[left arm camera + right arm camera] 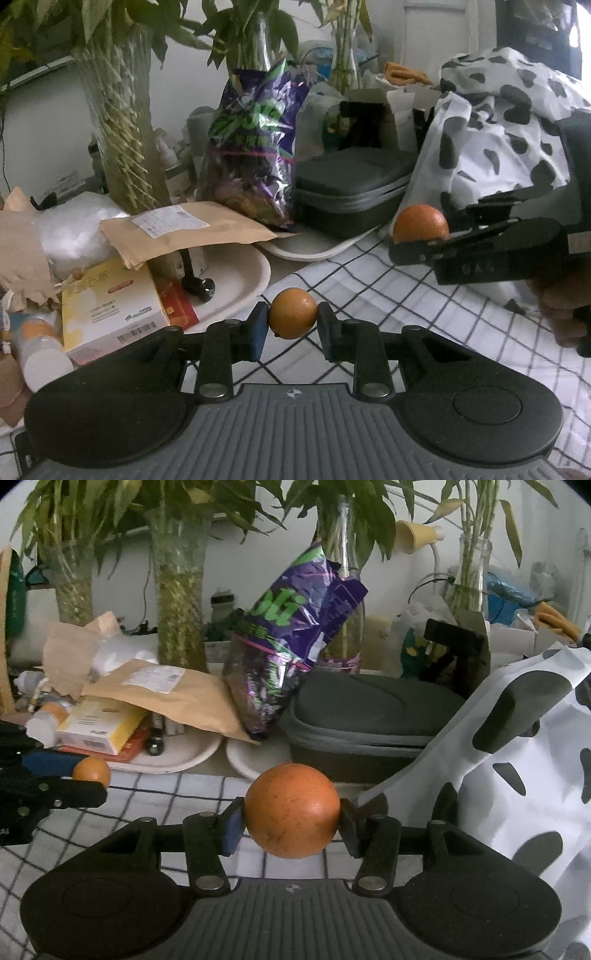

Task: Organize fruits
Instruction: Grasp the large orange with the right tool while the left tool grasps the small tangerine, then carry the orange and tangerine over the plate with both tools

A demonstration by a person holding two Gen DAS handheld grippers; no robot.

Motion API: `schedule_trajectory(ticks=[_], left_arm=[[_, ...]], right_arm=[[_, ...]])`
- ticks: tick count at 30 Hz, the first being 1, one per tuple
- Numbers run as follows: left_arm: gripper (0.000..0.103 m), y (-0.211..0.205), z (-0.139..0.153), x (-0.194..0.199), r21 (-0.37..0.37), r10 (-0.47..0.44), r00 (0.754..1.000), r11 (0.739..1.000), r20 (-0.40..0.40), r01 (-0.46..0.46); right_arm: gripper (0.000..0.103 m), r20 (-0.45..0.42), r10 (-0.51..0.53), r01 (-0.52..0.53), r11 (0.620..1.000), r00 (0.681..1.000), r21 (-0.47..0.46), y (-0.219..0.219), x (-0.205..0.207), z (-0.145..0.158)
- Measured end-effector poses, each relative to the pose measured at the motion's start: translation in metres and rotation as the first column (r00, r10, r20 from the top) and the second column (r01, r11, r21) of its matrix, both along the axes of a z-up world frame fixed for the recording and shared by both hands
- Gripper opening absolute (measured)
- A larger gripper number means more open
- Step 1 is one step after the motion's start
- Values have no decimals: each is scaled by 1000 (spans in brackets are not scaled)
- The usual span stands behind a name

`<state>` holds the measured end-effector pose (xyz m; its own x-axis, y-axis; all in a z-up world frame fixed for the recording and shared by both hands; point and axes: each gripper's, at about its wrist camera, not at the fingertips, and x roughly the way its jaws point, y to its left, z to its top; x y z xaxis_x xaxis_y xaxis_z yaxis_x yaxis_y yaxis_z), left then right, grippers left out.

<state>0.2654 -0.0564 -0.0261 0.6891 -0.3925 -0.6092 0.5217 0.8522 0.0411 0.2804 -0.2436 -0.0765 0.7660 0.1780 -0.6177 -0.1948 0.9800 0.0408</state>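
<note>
two round, smooth, speckled oranges, each pinched between blue pads above the checked cloth (369,273). left gripper (293,319) grips the small orange (293,313); right gripper (291,821) grips the big orange (291,809).

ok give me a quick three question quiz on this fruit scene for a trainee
1. True or false: the left tongs are shut on an orange fruit.
2. What do the right tongs hold? A) a bottle B) an orange fruit C) nothing
3. Fill in: the purple snack bag leans beside a dark grey ____.

Key: 1 true; 2 B; 3 case
</note>
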Motion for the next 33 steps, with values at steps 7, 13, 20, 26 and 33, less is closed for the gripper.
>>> schedule_trajectory(ticks=[7,13,20,26,33], left_arm=[[28,1,11,-19,7,13,1000,1000,-1,-13],[28,0,19,-35,5,14,1000,1000,-2,-14],[28,-1,29,-57,11,16,1000,1000,11,-16],[28,0,34,-81,11,22,1000,1000,17,-22],[28,8,40,-112,-7,40,999,999,9,-40]], right_arm=[[54,-2,43,-43,999,999,20,3,-25,12],[54,-2,79,-78,997,997,18,4,-47,20],[54,-1,96,-96,995,995,31,5,-71,32],[54,0,129,-129,991,992,35,10,-96,41],[54,-6,156,-155,986,988,61,13,-127,50]])
